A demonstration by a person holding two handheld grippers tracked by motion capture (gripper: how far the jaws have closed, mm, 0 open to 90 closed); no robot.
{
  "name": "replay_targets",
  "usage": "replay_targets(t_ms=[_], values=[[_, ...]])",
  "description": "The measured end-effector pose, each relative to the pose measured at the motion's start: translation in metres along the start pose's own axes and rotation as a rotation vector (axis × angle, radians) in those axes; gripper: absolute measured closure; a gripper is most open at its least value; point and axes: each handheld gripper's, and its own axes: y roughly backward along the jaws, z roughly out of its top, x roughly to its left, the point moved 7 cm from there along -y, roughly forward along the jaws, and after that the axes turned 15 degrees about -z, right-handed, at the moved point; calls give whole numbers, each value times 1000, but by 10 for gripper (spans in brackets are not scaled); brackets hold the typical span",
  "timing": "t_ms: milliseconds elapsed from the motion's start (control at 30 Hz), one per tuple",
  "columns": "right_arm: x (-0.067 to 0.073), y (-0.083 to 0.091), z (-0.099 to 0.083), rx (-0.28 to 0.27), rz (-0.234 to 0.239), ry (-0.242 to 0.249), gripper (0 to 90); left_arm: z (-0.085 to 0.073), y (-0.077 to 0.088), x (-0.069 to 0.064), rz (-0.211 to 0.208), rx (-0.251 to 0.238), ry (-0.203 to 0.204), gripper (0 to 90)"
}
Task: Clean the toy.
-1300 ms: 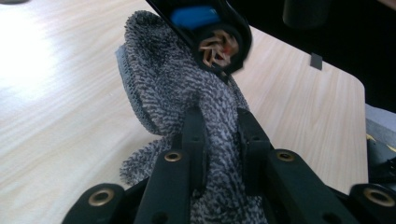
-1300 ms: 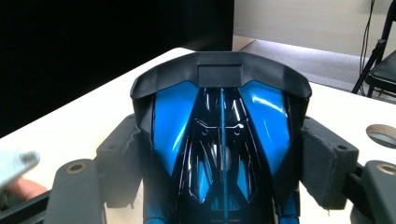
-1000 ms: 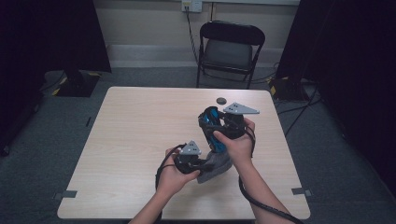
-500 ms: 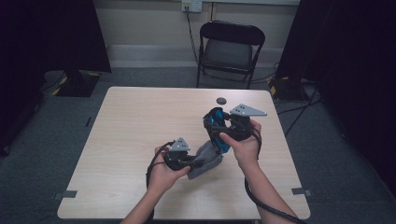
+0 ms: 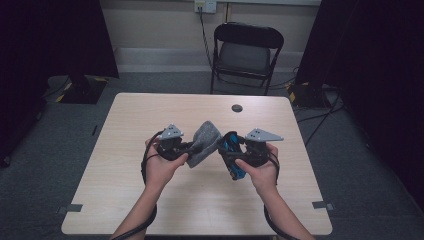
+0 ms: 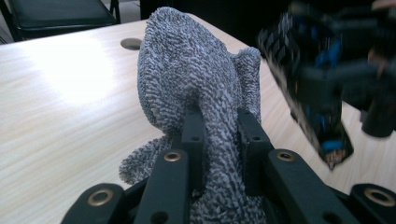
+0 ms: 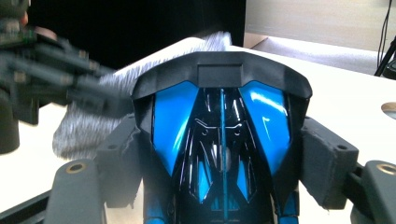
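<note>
High view shows us the light wooden table (image 5: 150, 200) first, with a black folding chair (image 5: 247, 50) behind it and a small dark round hole (image 5: 237, 108) near the far edge of the tabletop. Above the middle of the table we hold both tools close to each other. The left gripper (image 5: 192, 148) has its jaws pressed together on a grey knitted cloth (image 5: 205, 142), which stands up from them in the left gripper view (image 6: 196, 79). The right gripper (image 5: 229, 152) has its jaws wide and clamped on the sides of a glossy black and blue plastic toy car (image 7: 222, 140), which is lifted off the table. The cloth lies just beside the car; whether they touch we cannot tell. We judge that the step in hand is wiping the car with the cloth. The next move asks us to bring the cloth onto the shiny body and rub along it, while the right gripper keeps the car steady.
</note>
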Motion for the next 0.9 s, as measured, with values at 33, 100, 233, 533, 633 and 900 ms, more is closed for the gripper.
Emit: replay_targets(t_ms=[33, 100, 233, 533, 633, 900], values=[[1, 0, -2, 2, -3, 6, 254, 1, -1, 0, -3, 2, 3, 766], [2, -2, -5, 7, -2, 4, 255, 1, -6, -2, -17, -5, 7, 766], [1, -4, -8, 8, -17, 14, 255, -2, -17, -10, -51, 8, 1, 766], [-4, -5, -11, 14, -36, 14, 254, -4, -27, -17, -77, 24, 1, 768], [-5, -5, -10, 12, -41, 14, 255, -6, -29, -18, -85, 32, 0, 768], [-5, -7, -4, 8, -46, 12, 255, -9, -32, -20, -99, 34, 2, 768]])
